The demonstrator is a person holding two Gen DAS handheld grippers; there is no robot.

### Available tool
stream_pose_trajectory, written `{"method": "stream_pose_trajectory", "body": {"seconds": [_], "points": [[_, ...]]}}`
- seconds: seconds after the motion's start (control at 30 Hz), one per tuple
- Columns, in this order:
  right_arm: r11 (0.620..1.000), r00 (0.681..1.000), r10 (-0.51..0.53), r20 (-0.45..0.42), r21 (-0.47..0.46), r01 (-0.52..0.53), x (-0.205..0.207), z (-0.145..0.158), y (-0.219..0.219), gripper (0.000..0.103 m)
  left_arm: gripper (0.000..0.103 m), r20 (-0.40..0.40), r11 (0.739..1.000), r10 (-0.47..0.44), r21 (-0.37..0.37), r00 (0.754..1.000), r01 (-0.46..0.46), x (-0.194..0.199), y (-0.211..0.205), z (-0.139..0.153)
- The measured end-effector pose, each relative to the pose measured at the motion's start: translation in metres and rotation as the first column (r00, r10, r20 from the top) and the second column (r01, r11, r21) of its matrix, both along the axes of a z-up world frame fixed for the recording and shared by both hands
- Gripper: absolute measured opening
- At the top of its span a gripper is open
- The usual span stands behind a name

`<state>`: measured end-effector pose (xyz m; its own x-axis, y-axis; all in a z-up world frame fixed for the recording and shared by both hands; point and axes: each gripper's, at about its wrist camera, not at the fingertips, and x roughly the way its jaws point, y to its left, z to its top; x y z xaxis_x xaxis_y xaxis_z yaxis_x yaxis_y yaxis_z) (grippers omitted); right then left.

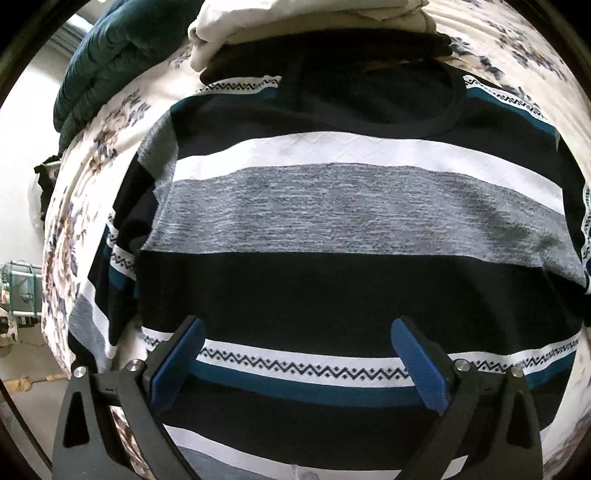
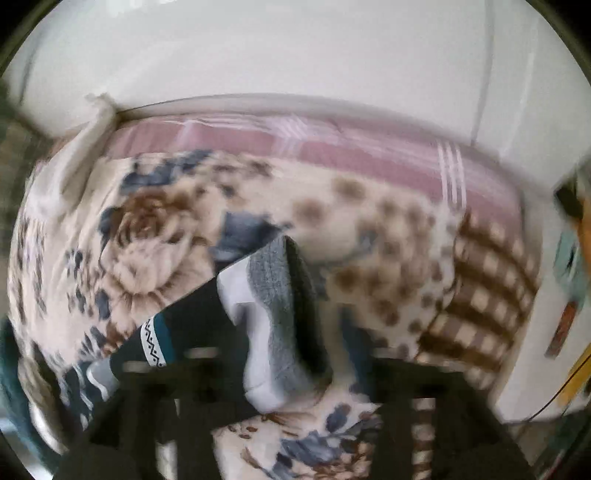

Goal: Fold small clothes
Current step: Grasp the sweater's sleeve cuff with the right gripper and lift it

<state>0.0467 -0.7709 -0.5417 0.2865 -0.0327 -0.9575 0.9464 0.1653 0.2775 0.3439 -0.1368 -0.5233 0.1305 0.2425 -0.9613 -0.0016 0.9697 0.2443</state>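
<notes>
A striped shirt [image 1: 332, 221] in navy, white, grey and teal lies flat on a floral bedspread [image 1: 92, 166], neck at the far side, left sleeve folded in. My left gripper [image 1: 295, 354] is open and empty, its blue pads [image 1: 177, 362] hovering over the shirt's lower stripes. In the right wrist view, which is motion-blurred, a part of the shirt [image 2: 266, 314] hangs or lies bunched between the dark fingers of my right gripper [image 2: 288, 387]. Blur hides whether they grip it.
A stack of folded clothes [image 1: 303, 33], white on dark, sits beyond the shirt's neck. A teal quilted item [image 1: 103, 62] lies at the far left. The bed edge drops to the floor at left [image 1: 22, 184]. A pink striped sheet [image 2: 295, 140] meets a white wall [image 2: 295, 55].
</notes>
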Motion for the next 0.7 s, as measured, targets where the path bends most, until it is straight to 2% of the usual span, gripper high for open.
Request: {"method": "stream_pose_trajectory", "body": {"seconds": [0.1,0.2,0.27,0.33,0.4,0.43,0.47,0.6,0.67,0.7], "points": [[0.984,0.977,-0.166,0.137,0.084,0.156,-0.032,-0.011,0.011,0.069,0.103,0.002,1.000,-0.017,-0.008,1.000,0.017,-0.002,-0.007,-0.004],[0.960,0.952,-0.241,0.189,0.189,0.205,-0.043,-0.040,0.026,0.069,0.103,-0.008,0.999,-0.032,-0.012,0.999,0.032,-0.004,-0.012,-0.011],[0.958,0.946,-0.250,0.206,0.197,0.210,-0.037,-0.053,0.029,0.069,0.103,-0.011,0.999,-0.026,-0.020,1.000,0.026,-0.004,-0.013,-0.013],[0.963,0.946,-0.248,0.210,0.157,0.218,-0.023,-0.060,0.028,0.069,0.103,-0.006,1.000,-0.017,-0.025,1.000,0.017,-0.004,-0.013,-0.014],[0.968,0.946,-0.248,0.210,0.101,0.232,-0.005,-0.058,0.028,0.048,0.103,-0.002,0.999,-0.007,-0.032,1.000,0.007,-0.004,-0.012,-0.013],[0.972,0.952,-0.234,0.199,0.083,0.221,0.005,-0.056,0.027,0.020,0.103,0.001,0.999,0.001,-0.037,1.000,-0.001,-0.004,-0.011,-0.012],[0.978,0.959,-0.207,0.192,0.069,0.198,0.018,-0.053,0.026,0.012,0.103,0.005,0.999,0.010,-0.045,1.000,-0.010,-0.004,-0.009,-0.009],[0.999,0.977,-0.039,0.212,-0.020,0.044,0.080,-0.004,0.039,0.010,0.103,0.032,0.997,0.052,-0.063,0.998,-0.050,-0.003,0.009,0.004],[0.992,0.965,0.105,0.241,-0.095,-0.084,0.126,0.039,0.061,0.010,0.103,0.053,0.992,0.102,-0.073,0.993,-0.098,-0.006,0.029,0.014],[0.980,0.949,0.181,0.258,-0.132,-0.152,0.146,0.062,0.079,0.010,0.103,0.057,0.990,0.121,-0.076,0.991,-0.117,-0.006,0.037,0.017]]}}
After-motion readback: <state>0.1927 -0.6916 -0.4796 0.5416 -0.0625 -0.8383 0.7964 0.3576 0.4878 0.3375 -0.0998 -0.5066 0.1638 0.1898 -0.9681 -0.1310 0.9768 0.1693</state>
